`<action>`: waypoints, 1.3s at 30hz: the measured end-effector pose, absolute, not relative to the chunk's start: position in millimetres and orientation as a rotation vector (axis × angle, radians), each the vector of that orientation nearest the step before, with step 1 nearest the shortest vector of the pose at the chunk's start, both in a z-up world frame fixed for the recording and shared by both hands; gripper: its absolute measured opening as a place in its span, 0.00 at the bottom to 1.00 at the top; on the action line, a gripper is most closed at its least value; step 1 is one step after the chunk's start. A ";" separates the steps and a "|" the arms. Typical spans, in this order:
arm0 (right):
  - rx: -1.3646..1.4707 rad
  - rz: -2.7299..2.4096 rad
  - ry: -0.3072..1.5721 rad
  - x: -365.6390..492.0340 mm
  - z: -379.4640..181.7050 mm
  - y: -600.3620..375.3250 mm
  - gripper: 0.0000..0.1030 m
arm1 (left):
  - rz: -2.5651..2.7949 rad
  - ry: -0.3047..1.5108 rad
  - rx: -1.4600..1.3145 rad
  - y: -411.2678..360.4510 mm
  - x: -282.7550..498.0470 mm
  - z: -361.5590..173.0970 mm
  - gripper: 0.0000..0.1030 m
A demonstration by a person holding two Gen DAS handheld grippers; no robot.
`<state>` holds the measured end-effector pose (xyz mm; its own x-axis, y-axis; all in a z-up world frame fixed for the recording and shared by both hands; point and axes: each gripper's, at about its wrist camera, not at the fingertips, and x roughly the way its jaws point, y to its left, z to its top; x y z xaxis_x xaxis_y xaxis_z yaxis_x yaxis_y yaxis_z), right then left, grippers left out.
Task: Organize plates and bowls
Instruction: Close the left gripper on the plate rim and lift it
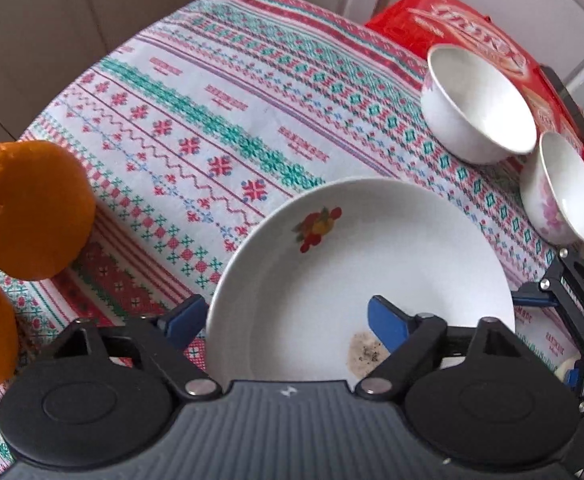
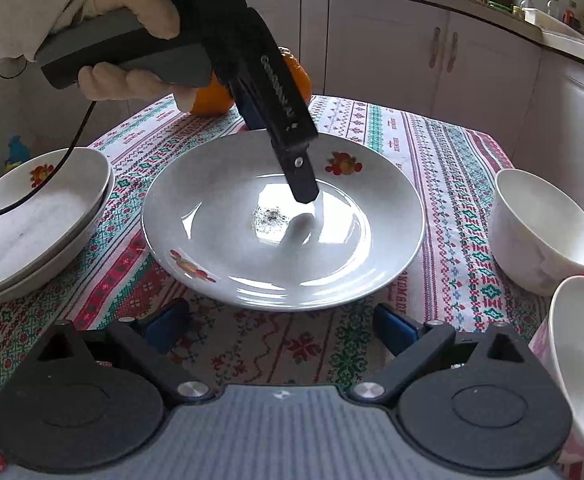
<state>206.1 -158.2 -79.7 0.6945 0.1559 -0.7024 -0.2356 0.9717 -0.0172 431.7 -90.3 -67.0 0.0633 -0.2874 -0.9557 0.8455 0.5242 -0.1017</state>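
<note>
Left claw (image 1: 287, 320) straddling plate (image 2: 251, 280) rim; right claw (image 2: 283, 320) spread and empty.

One blue pad (image 1: 388, 326) sits inside the plate, the other outside its 9 o'clock rim; neither presses. I should seat deeper, then pinch, clear of the crumb stain (image 2: 269, 220). Plate stack (image 2: 43, 216) at 9 o'clock, bowls (image 2: 544, 232) at 3. My outer pad is half hidden; the nearest bowl is cut off.

Patterned tablecloth (image 2: 444, 184) table: plate (image 2: 219, 280), 2 bowls (image 2: 540, 236), stacked plates (image 2: 39, 232), oranges (image 1: 27, 208)
</note>
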 end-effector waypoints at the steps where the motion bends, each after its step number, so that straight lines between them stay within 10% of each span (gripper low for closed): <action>1: -0.111 0.220 0.770 205.9 -79.4 -157.6 0.95 | -0.935 1.216 0.590 -91.5 430.1 -67.2 0.83; 39: -0.133 0.234 0.769 201.2 -65.4 -151.9 0.92 | -1.009 1.195 0.618 -82.4 409.3 -57.4 0.80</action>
